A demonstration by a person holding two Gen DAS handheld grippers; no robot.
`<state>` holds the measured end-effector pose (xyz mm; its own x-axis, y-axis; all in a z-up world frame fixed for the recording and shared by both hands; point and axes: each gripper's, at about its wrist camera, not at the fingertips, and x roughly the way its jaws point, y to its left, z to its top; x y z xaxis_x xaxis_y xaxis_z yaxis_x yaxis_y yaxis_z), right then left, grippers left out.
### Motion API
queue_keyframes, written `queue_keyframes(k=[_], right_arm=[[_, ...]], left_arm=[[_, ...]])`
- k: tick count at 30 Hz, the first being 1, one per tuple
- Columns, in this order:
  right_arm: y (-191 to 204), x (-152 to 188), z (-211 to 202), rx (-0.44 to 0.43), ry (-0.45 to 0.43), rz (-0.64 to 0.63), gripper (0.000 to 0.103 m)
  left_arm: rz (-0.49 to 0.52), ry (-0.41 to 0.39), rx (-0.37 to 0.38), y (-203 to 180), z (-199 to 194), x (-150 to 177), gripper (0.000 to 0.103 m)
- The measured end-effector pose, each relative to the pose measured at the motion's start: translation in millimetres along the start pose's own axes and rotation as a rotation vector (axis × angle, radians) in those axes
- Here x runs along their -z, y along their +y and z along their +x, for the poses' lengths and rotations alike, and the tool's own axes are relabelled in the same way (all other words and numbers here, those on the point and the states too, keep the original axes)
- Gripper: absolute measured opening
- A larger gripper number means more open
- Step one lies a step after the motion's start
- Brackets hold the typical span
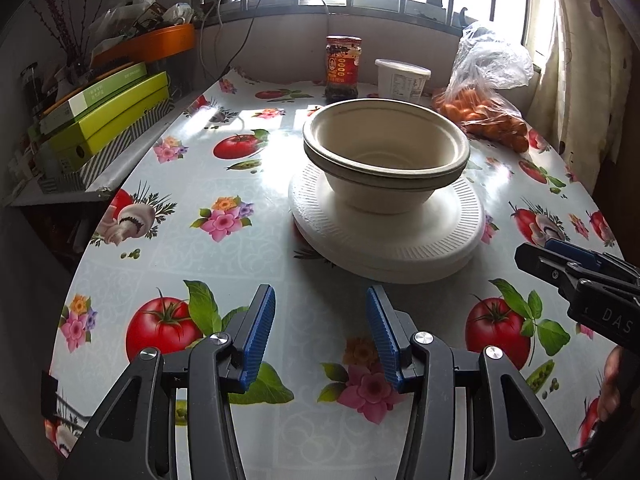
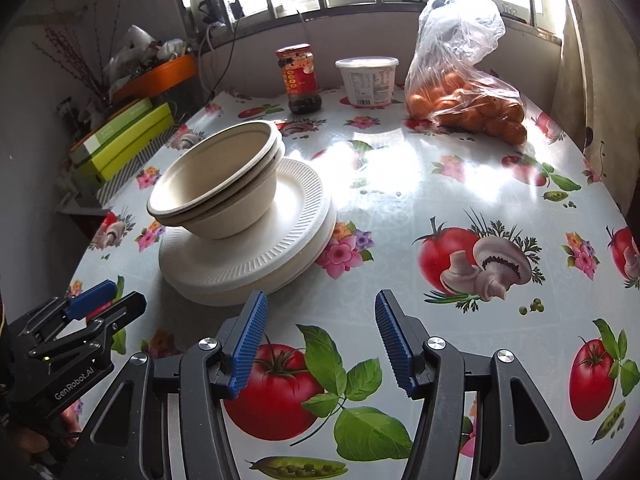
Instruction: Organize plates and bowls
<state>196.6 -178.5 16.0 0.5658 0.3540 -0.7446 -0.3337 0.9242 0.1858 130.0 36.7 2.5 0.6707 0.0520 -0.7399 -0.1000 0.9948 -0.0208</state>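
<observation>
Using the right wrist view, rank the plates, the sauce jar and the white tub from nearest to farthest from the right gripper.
From the right gripper:
1. Plates, just ahead, left.
2. Sauce jar, far back, left of centre.
3. White tub, far back, beside the jar; too close to separate from it.

Far end of table (image 2: 400, 208), vegetable-print oilcloth: sauce jar (image 2: 299, 79), white lidded tub (image 2: 367, 81) beside it, clear bag of oranges (image 2: 466, 92) at right. Green boxes (image 1: 108, 114) and orange basin (image 1: 160, 42) stacked off the left edge

Matt pulp-paper bowls (image 1: 384, 152), ribbed foam-like plates (image 1: 452, 216); glossy printed tablecloth (image 1: 192, 264).
</observation>
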Motion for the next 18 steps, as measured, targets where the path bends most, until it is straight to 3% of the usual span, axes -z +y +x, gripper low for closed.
queue_keyframes(k=[18], right_arm=[[-1.5, 27.1, 12.6, 0.051, 0.058, -0.035, 0.061]], left_arm=[[0.018, 0.049, 0.006, -13.6, 13.6, 22.7, 0.049]])
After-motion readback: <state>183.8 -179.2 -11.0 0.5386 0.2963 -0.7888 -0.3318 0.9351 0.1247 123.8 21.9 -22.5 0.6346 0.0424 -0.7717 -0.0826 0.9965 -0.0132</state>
